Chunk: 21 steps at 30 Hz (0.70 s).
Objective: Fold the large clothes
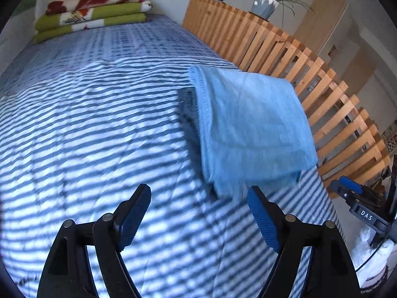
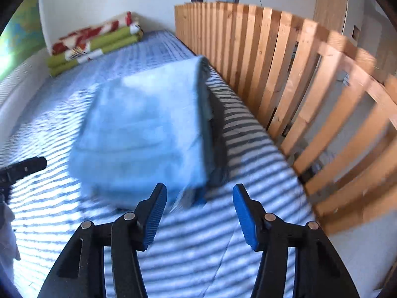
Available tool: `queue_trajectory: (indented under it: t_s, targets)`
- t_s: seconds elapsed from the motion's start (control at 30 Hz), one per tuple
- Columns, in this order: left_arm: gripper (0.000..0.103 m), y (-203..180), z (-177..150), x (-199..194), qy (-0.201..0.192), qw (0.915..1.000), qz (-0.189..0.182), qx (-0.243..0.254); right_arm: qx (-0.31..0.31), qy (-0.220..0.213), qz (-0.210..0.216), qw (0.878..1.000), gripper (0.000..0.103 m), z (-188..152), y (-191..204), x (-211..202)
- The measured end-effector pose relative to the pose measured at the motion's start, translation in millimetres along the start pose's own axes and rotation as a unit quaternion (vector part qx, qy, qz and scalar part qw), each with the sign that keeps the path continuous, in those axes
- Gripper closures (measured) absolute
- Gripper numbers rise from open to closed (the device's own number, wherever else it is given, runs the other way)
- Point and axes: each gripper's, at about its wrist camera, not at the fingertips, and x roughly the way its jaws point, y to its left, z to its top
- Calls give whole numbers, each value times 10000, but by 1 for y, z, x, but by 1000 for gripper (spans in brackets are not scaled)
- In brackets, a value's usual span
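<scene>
A folded light-blue cloth lies on the striped bed, at its right side near the slatted wooden rail. It sits as a thick, several-layer bundle with a stitched hem along its left edge and a loose fringe at the near end. The left claw and the right claw both stand wide with nothing between the pads, just short of the bundle's near edge. The fabric looks soft, light and limp, likely to sag and shed layers if lifted by one corner. A grip across all layers at the near edge, one claw towards each corner, would probably hold best.
</scene>
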Motion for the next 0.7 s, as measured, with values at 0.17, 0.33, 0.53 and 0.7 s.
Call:
queue_trajectory:
  t_s: [0.17, 0.33, 0.53, 0.7]
  targets:
    - [16, 10, -64, -89, -237, 9995, 190, 41, -2, -99, 331, 9994, 51, -49, 39, -62]
    - [8, 0, -127, -180, -737, 9968, 273, 164, -102, -376, 344, 9986, 51, -104, 75, -124]
    - [0, -27, -215, -266, -1143, 9916, 343, 493, -266, -594, 191, 9977, 51, -171, 115, -194]
    - [0, -43, -290, -314, -1416, 9867, 559, 566, -491, -817, 161, 9953, 47, -226, 147, -242]
